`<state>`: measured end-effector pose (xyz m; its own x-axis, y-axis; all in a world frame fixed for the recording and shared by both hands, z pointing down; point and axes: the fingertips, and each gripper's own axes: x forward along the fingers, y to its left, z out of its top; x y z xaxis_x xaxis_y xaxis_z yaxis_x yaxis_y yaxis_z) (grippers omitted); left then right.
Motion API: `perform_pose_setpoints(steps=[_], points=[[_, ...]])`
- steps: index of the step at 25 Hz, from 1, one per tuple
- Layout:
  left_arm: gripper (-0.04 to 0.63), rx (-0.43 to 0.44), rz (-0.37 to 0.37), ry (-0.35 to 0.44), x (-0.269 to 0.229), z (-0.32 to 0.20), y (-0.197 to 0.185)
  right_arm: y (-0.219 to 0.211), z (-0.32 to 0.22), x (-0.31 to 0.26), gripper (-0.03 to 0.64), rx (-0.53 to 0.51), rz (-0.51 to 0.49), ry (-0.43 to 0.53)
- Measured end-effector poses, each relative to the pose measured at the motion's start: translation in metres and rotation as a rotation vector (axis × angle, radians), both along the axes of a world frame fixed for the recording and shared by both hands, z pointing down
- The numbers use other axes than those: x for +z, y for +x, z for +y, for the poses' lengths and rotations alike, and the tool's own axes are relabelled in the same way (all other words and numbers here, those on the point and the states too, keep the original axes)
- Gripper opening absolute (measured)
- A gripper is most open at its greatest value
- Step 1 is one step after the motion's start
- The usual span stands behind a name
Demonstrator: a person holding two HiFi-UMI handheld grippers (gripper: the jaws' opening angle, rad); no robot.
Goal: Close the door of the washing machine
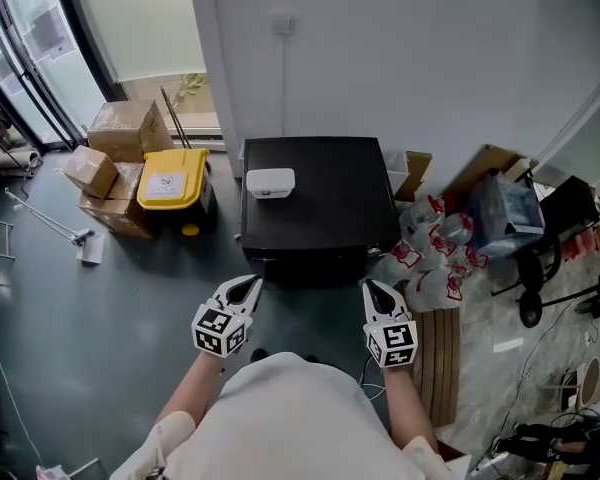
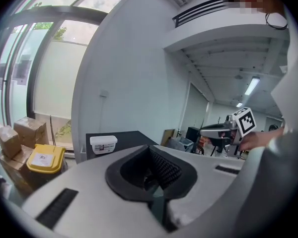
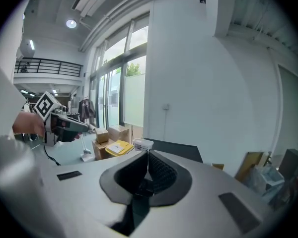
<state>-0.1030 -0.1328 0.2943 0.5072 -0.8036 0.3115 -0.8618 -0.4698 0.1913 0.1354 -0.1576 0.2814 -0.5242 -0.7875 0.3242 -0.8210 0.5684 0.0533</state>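
The black washing machine (image 1: 315, 193) stands against the white wall and I see it from above; its door and front face are hidden from view. A white lidded box (image 1: 271, 182) rests on its top. My left gripper (image 1: 248, 285) and right gripper (image 1: 373, 288) hover side by side just in front of the machine's near edge, touching nothing. Both are shut with nothing between the pads. In the left gripper view the jaws (image 2: 150, 148) meet above the machine's top (image 2: 124, 138). In the right gripper view the jaws (image 3: 148, 153) meet the same way.
A yellow-lidded bin (image 1: 172, 179) and cardboard boxes (image 1: 120, 133) sit left of the machine. Plastic bags (image 1: 435, 253), a slatted wooden board (image 1: 442, 363) and a black chair (image 1: 540, 268) crowd the right side. Glass doors (image 1: 30, 58) lie far left.
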Motion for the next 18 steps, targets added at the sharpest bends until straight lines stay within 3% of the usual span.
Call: perform_pose_setpoints(steps=[18], points=[[0.008,-0.032,-0.008,-0.006,0.0014,-0.0008,0.0009,0.0018,-0.0029,0.0036,0.032,-0.006,-0.042,-0.001]])
